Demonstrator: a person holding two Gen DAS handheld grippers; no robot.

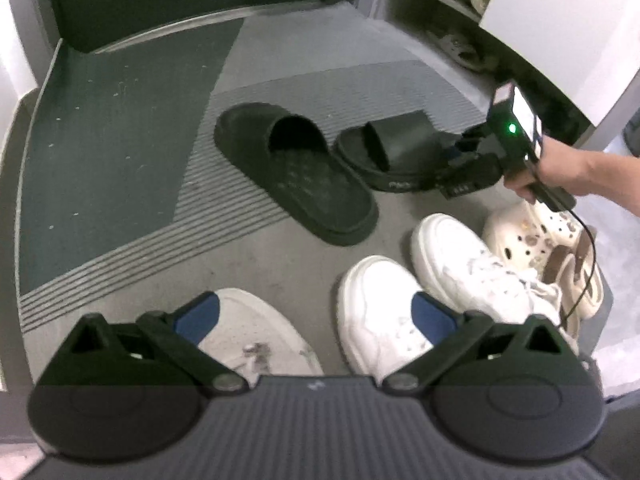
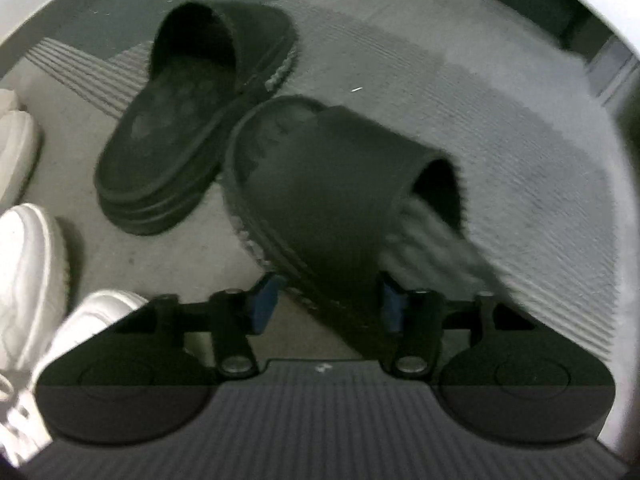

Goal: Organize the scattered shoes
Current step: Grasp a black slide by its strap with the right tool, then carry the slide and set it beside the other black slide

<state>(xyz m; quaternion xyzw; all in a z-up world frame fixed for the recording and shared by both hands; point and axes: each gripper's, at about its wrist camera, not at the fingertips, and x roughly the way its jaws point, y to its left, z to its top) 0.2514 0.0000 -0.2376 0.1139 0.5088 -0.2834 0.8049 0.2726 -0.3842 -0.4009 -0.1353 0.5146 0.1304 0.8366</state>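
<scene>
Two black slippers lie on the floor. One black slipper (image 1: 296,176) (image 2: 180,112) rests flat, toe away from me. The other black slipper (image 1: 392,148) (image 2: 328,168) is tipped on its side with its ridged sole showing, and my right gripper (image 1: 452,160) (image 2: 329,302) has its blue pads against both sides of the heel end. My left gripper (image 1: 316,312) hangs open above a pair of white sneakers (image 1: 384,320) and holds nothing. A greyish-white sneaker (image 1: 256,332) lies under its left finger.
A cream clog (image 1: 528,236) and a brown-trimmed shoe (image 1: 576,276) sit at the right, under the right hand's cable. A low shoe shelf (image 1: 452,20) with sandals stands at the back right. A dark green mat (image 1: 120,140) with a striped border covers the left floor.
</scene>
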